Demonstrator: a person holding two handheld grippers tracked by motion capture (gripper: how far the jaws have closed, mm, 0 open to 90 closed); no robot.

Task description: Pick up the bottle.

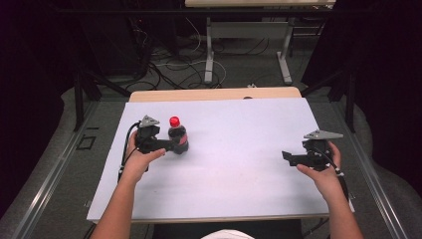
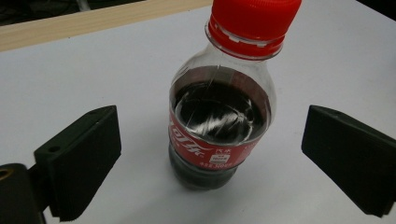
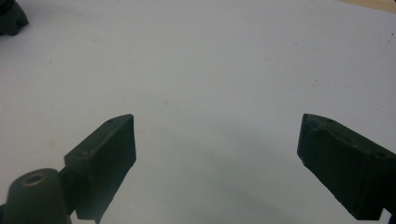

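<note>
Red-capped and filled with dark cola, the small clear plastic bottle with its red label (image 2: 219, 116) stands upright on the white table sheet (image 1: 234, 164), toward its left half, and I have my left gripper (image 1: 175, 146) around it with a jaw standing off each side, a clear gap between each black pad and the plastic, so nothing is gripped. My right gripper (image 1: 287, 156) sits well apart near the sheet's right edge, pointing inward over bare white surface, its two black jaws spread wide with nothing between them.
</note>
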